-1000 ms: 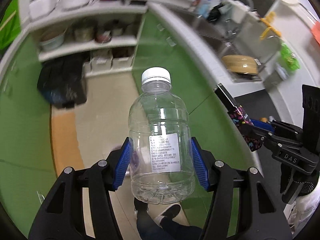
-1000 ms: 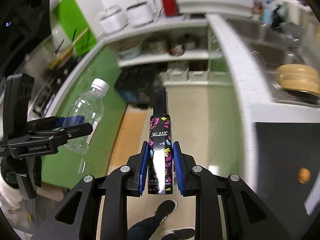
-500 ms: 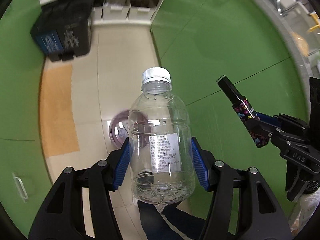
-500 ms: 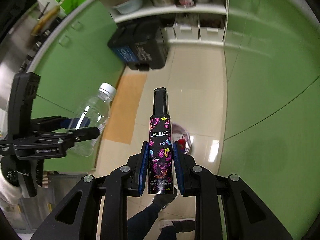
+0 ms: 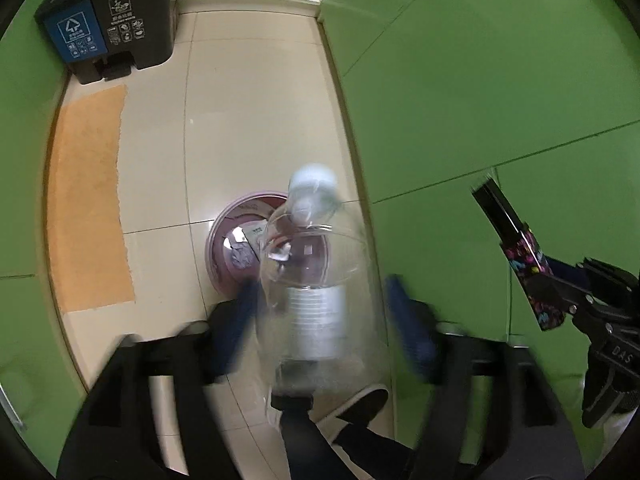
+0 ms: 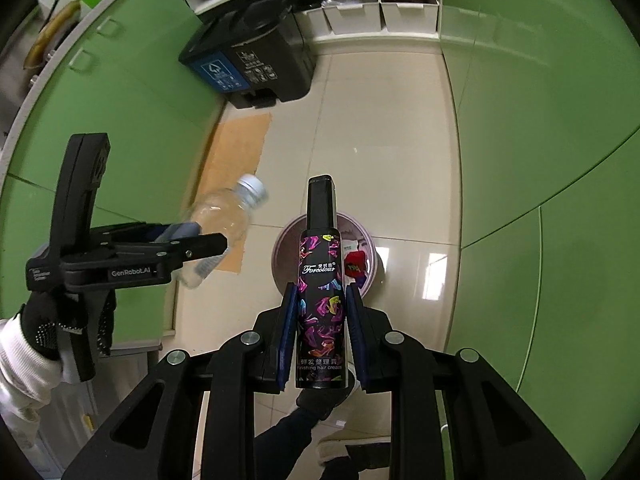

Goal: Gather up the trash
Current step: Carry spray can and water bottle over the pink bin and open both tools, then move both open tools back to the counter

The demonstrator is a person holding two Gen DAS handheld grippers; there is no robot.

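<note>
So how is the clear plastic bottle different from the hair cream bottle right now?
The clear plastic bottle is wide, see-through and white-capped; the hair cream bottle is slim, black and colourfully printed. The left gripper is opening, its pads off the blurred clear bottle, while the right gripper clamps the hair cream bottle. Both hang above the purple bin.

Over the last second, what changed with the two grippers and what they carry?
Both grippers dropped from counter level toward the round pink bin on the floor. The left gripper is opening: its blue pads have parted from the clear plastic bottle with the white cap, which is slipping forward over the bin. The right gripper stays clamped on the black floral-print hair-cream bottle.
</note>
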